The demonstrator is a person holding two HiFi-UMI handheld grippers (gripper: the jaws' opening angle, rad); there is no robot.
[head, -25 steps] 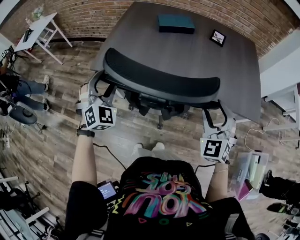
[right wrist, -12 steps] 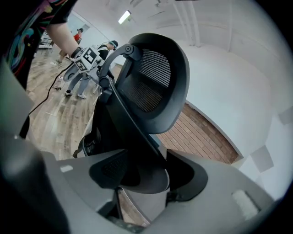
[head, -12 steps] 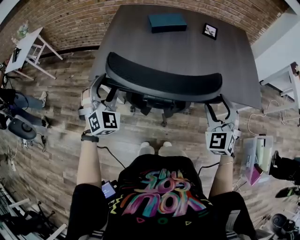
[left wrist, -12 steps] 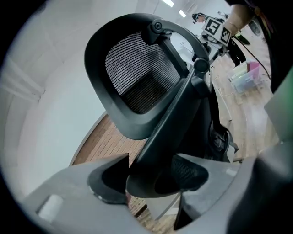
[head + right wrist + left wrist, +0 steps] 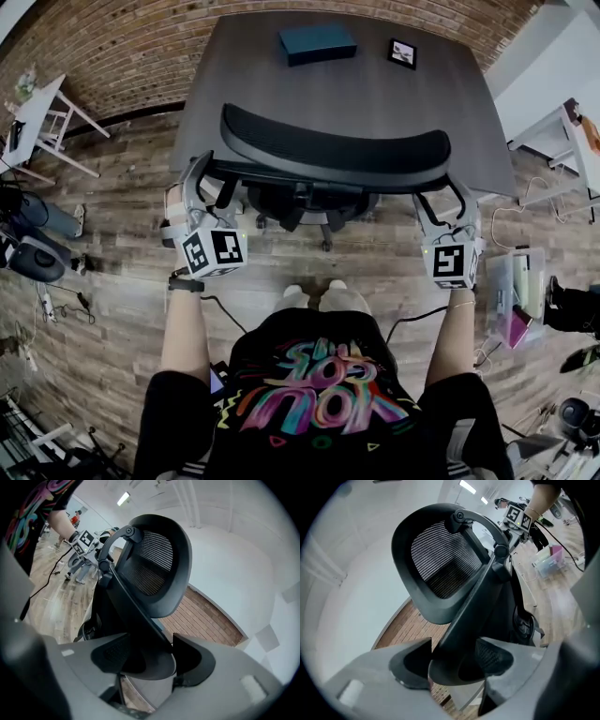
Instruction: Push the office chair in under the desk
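Left gripper (image 5: pixel 199 178), jaws clamped on one arm of the single office chair (image 5: pixel 337 155), its backrest at the near edge of the one desk (image 5: pixel 375 98), which bears two things, a teal box (image 5: pixel 317 42) and a small framed picture (image 5: pixel 402 52); right gripper (image 5: pixel 439 199), jaws clamped on the other arm.

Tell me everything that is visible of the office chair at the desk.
The office chair is black, with a curved backrest of fine mesh in a plastic-looking frame, carried by a rear bar. It stands upright on the wooden floor, facing the grey desk, and the backrest hides its seat from above. The left gripper and right gripper each clamp a side part, probably an armrest.
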